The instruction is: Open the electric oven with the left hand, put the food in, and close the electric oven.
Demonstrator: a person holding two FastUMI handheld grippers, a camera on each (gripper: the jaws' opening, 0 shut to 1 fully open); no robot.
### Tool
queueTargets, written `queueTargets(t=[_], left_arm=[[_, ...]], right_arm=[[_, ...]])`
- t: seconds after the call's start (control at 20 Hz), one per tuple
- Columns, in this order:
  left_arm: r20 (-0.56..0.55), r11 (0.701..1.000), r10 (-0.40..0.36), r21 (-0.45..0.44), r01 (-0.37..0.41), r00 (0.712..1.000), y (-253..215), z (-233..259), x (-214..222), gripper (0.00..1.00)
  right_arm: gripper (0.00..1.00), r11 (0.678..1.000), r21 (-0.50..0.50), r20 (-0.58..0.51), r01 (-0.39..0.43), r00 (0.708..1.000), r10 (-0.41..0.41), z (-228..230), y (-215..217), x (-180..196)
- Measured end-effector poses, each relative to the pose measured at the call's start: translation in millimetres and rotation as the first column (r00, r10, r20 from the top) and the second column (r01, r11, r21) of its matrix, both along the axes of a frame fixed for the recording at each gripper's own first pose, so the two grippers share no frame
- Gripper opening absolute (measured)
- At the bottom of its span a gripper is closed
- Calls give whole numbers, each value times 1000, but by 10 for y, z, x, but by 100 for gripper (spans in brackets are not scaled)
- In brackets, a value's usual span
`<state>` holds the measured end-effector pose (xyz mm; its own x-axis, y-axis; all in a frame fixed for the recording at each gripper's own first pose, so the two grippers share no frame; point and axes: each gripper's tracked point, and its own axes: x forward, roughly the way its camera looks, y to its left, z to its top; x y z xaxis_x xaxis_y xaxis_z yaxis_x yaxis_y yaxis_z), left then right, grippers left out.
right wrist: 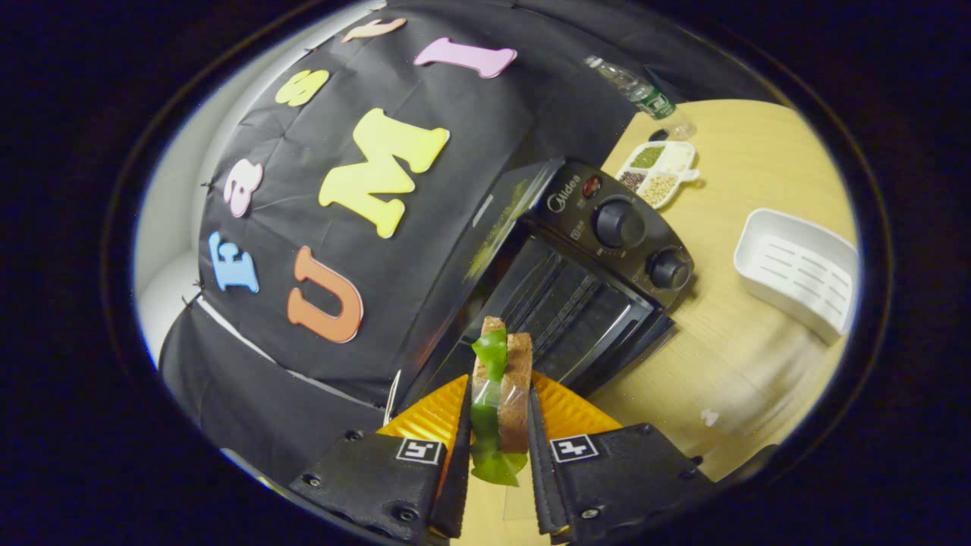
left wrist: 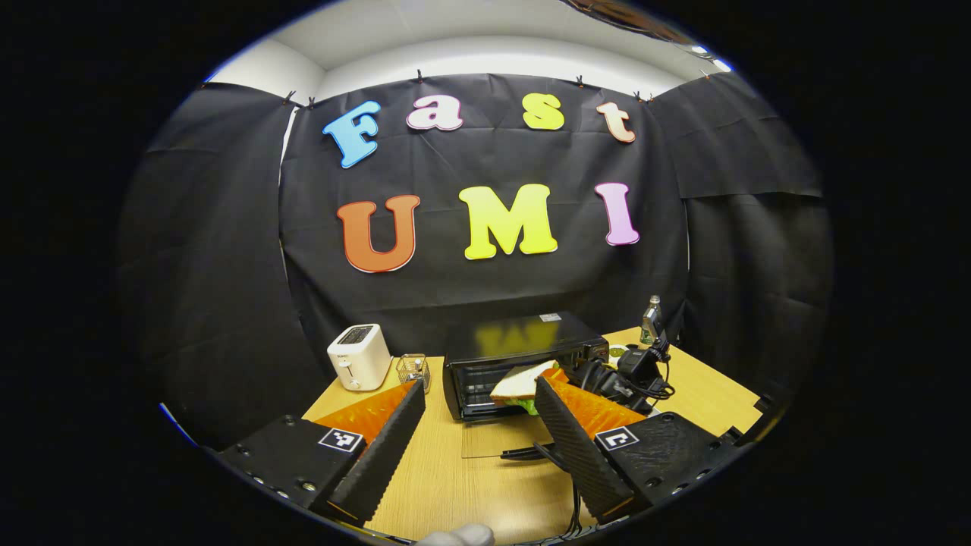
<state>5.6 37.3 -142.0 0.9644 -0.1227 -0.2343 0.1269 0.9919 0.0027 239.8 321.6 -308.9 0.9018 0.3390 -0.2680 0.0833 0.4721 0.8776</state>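
A booth hung with black cloth encloses a pale wooden tabletop. On it sits a black electric oven with two round knobs, its glass door folded down flat toward the viewer, so the opening step looks done. Left of the oven in the left gripper view stand a small white toaster and a clear cup. In the right gripper view a white plastic tray, a divided dish of beans and a plastic bottle lie beyond the oven.

The right hand-held gripper is closed narrowly on a brown-bread sandwich with green lettuce, both fingers pressing its flat faces, and holds it on edge just in front of the oven's open mouth. The left hand-held gripper is spread wide and holds nothing, hovering near the lowered door.

The sandwich is likely light, soft and easily crushed, with loose lettuce that may slip; a gentle squeeze across the bread faces seems safest.
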Motion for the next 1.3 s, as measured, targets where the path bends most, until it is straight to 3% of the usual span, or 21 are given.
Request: queueTargets(t=[0.25, 0.3, 0.35, 0.45, 0.5, 0.55, 0.6, 0.65, 0.7, 0.75, 0.8, 0.85, 0.9, 0.95, 1.0, 1.05, 1.1, 1.3], left_arm=[[-21, 999, 18, 27, -17, 1000, 102, -107, 1, 96], [-27, 999, 23, 27, -22, 999, 127, -139, -16, 95], [-31, 999, 28, 24, -28, 999, 146, -175, -20, 95], [-42, 999, 41, 23, -40, 998, 199, -199, -34, 95], [-43, 999, 45, 20, -45, 998, 209, -204, -41, 96], [-43, 999, 50, 16, -49, 998, 226, -203, -36, 95], [-46, 998, 55, 13, -54, 997, 251, -216, -34, 95], [-45, 998, 58, 9, -58, 997, 263, -225, -36, 95], [-45, 998, 60, 4, -60, 997, 271, -226, -33, 95], [-43, 998, 60, 1, -60, 997, 272, -215, -22, 95], [-42, 998, 61, -2, -61, 997, 274, -214, -16, 95], [-40, 998, 60, -4, -61, 997, 277, -226, -9, 95], [-38, 998, 60, -6, -60, 997, 282, -228, 2, 95], [-35, 998, 62, -7, -62, 997, 285, -230, 8, 95], [-34, 998, 64, -7, -65, 997, 291, -232, 15, 95], [-32, 998, 66, -10, -66, 997, 299, -235, 29, 95], [-28, 998, 68, -13, -69, 997, 304, -227, 47, 95], [-14, 996, 93, -15, -93, 996, 377, -225, 121, 95]], right_arm=[[39, 998, 5, -31, 56, 998, -56, -263, 173, 354], [29, 998, 8, -41, 59, 997, -58, -316, 199, 393], [39, 998, 7, -43, 66, 997, -65, -346, 200, 431], [39, 997, -32, -37, 76, 996, -77, -392, 198, 497], [29, 995, -75, -33, 73, 997, -75, -397, 185, 495], [41, 990, -120, -25, 69, 997, -72, -383, 179, 484], [47, 982, -177, -17, 68, 997, -72, -379, 162, 493], [41, 969, -240, -15, 64, 997, -69, -371, 136, 494], [58, 949, -313, -3, 45, 999, -49, -370, 124, 499], [60, 926, -376, 8, 29, 1000, -28, -357, 100, 505], [72, 904, -428, 6, 13, 1000, -12, -364, 86, 500], [70, 881, -472, -1, 6, 1000, -7, -409, 26, 506], [90, 868, -497, -2, 8, 1000, -10, -413, -36, 508], [100, 862, -508, 6, 11, 1000, -9, -385, -64, 504], [89, 855, -518, 12, 15, 1000, -10, -336, -113, 486], [89, 846, -534, 16, 10, 1000, -2, -301, -151, 447], [100, 837, -548, 14, 2, 1000, 7, -256, -187, 395], [100, 789, -614, 36, -8, 999, 39, 70, -417, 164]])
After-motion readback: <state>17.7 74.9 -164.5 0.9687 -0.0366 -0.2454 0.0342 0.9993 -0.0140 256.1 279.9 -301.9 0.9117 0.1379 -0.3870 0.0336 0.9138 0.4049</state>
